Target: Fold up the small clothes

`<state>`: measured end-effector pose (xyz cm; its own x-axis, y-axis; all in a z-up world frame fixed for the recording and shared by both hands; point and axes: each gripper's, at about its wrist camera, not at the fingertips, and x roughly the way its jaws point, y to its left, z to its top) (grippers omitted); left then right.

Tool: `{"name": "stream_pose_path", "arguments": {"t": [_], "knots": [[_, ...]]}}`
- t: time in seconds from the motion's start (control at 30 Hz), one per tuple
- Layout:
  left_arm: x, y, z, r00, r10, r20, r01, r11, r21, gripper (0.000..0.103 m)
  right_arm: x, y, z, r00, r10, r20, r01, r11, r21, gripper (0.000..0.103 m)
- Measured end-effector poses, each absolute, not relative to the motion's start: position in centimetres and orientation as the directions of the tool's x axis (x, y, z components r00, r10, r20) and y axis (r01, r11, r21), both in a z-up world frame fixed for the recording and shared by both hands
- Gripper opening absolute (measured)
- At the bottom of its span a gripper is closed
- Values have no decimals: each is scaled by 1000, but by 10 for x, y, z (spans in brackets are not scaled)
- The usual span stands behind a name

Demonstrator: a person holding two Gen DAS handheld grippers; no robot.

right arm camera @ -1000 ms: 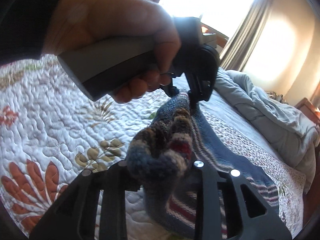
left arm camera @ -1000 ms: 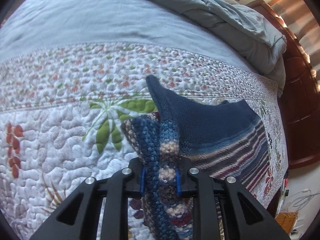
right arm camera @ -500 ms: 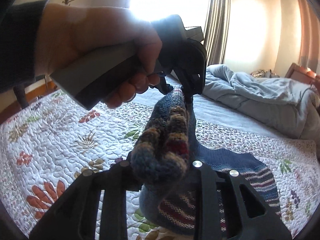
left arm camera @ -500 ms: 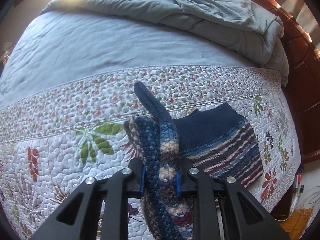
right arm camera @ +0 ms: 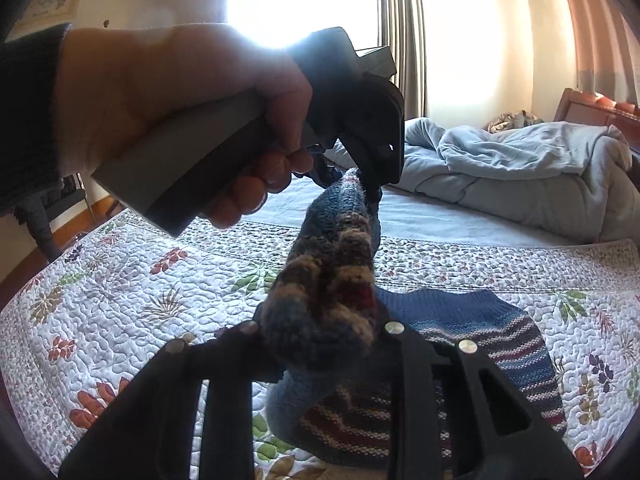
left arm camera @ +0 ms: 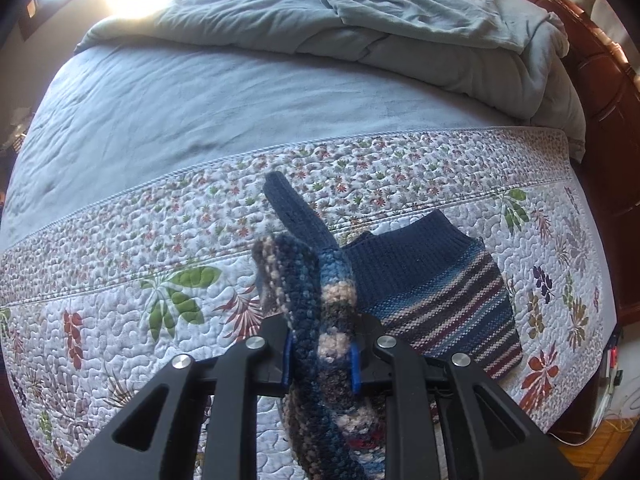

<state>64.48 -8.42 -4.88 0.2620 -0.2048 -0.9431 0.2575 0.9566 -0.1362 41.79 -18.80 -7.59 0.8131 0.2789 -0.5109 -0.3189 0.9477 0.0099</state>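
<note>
Left claw (left arm camera: 320, 360): pinching bunched edge of striped blue knitted garment (left arm camera: 436, 292). Right claw (right arm camera: 320, 344): pinching second bunch of same edge. Purpose, judged: two-point hold keeps edge taut for fold. Garment: near edge raised, far navy ribbed part resting on white floral quilted bedspread (left arm camera: 120, 320), right of centre. Crumpled grey duvet (left arm camera: 400, 40) at far end of bed, well apart.
</note>
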Motion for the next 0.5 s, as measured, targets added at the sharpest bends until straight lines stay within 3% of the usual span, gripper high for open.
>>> {"name": "stream_pose_path", "arguments": {"t": [0.5], "knots": [[651,-145,-57,249,-194,-949,294,949,-117,20,421,-238,-79,822,242,-516,-267,963,26,24]]}}
